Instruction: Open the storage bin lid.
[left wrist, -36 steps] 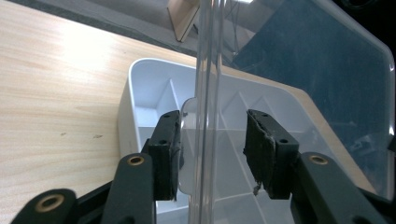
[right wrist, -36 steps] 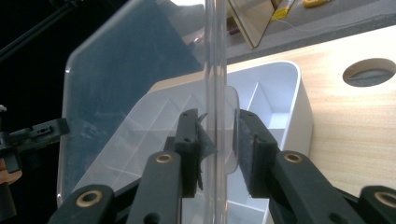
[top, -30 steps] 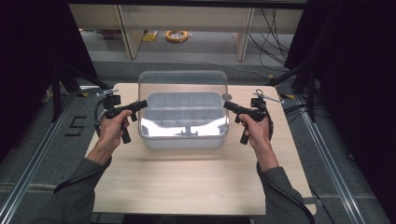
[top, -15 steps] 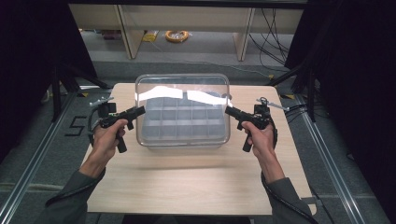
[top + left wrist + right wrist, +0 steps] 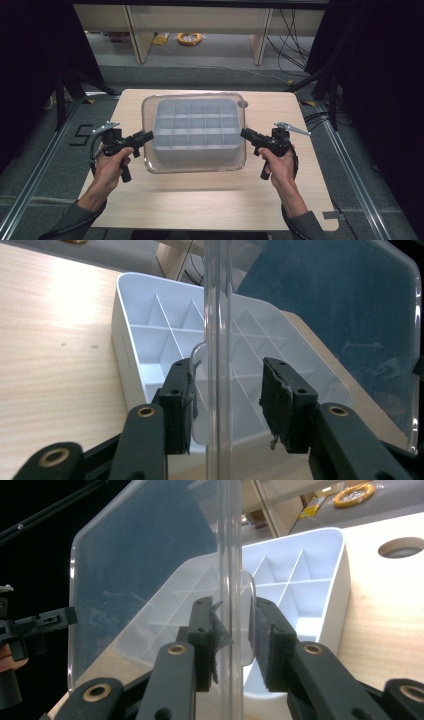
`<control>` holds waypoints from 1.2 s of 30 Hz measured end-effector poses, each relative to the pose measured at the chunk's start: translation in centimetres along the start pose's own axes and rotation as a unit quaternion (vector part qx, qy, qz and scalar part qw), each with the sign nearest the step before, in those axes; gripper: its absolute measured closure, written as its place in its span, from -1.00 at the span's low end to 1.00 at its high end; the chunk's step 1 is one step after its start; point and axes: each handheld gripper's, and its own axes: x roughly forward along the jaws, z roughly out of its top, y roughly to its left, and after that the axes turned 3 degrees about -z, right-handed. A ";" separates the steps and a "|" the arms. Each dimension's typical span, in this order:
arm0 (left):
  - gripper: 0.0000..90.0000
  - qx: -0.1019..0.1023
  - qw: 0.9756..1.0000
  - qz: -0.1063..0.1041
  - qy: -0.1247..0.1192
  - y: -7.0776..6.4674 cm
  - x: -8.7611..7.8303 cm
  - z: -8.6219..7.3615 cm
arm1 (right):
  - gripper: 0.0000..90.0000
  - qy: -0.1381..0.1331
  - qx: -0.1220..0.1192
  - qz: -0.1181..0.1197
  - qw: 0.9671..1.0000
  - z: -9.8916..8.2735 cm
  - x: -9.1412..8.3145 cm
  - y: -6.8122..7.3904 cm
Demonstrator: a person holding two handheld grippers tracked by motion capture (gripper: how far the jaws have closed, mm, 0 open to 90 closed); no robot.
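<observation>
Clear lid (image 5: pixel 195 162) held level over white divider tray (image 5: pixel 195 125) on counter (image 5: pixel 200 210) — left gripper (image 5: pixel 148 136) & right gripper (image 5: pixel 246 133) both clamped on lid's side tabs.

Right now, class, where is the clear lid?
In the high view the clear lid hangs over the white divided tray at the table's middle, gripped at its ends by the left tool and right tool.

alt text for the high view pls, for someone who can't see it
Two hand-held grippers, the left one and the right one, hold a clear plastic lid by its two short ends, just above a white divided tray. The tray sits on a light wooden table, and the person's forearms enter from below.
</observation>
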 end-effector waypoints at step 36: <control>0.28 0.021 0.998 -0.007 0.052 -0.9 -4.4 -8.0 | 0.62 0.036 0.002 -0.002 0.999 -8.9 -5.1 1.4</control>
